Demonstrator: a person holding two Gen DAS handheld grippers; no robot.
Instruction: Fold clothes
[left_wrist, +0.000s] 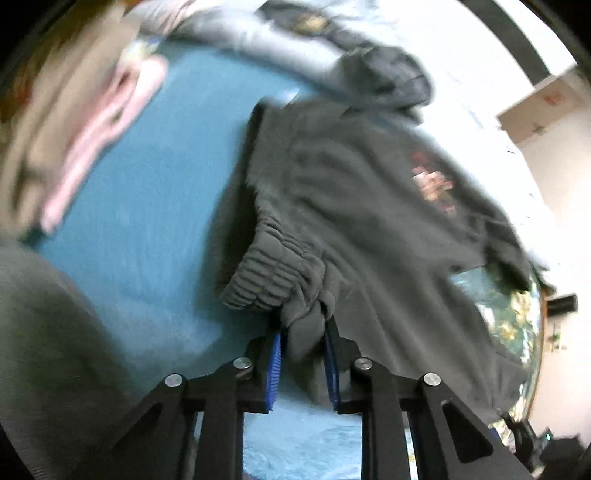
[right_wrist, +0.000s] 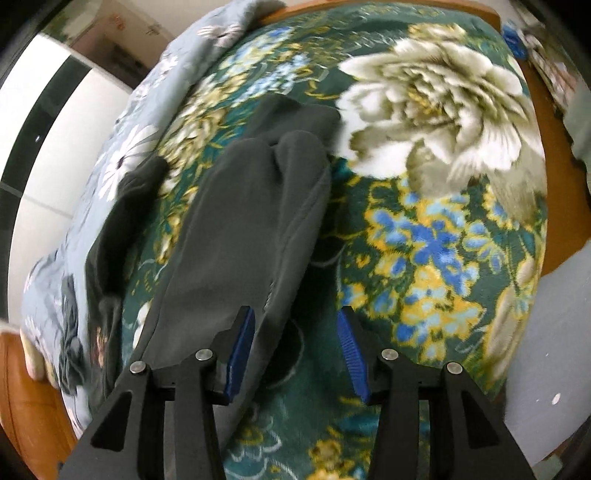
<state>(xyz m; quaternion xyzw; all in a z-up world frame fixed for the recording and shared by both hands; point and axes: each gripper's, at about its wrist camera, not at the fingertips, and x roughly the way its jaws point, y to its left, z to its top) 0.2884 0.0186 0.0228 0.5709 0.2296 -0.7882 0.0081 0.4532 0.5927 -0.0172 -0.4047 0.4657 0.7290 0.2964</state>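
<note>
Item: dark grey sweatshirt (left_wrist: 369, 206), spread across the bed, over the teal sheet (left_wrist: 147, 192) and the flowered blanket (right_wrist: 424, 240). Soft, limp, fairly thick; I judge the ribbed cuff (left_wrist: 269, 280) the surest hold. My left hand-held gripper (left_wrist: 303, 363) is clamped on cloth just by that cuff. My right hand-held gripper (right_wrist: 295, 354) stands apart, empty, beside a sleeve (right_wrist: 251, 221).

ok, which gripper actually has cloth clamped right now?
The left gripper: its jaws pinch a bunch of the dark grey garment. The right gripper stands open, cloth only beside one jaw.

Dark garment (right_wrist: 243, 206) on floral blanket (right_wrist: 443, 229)
</note>
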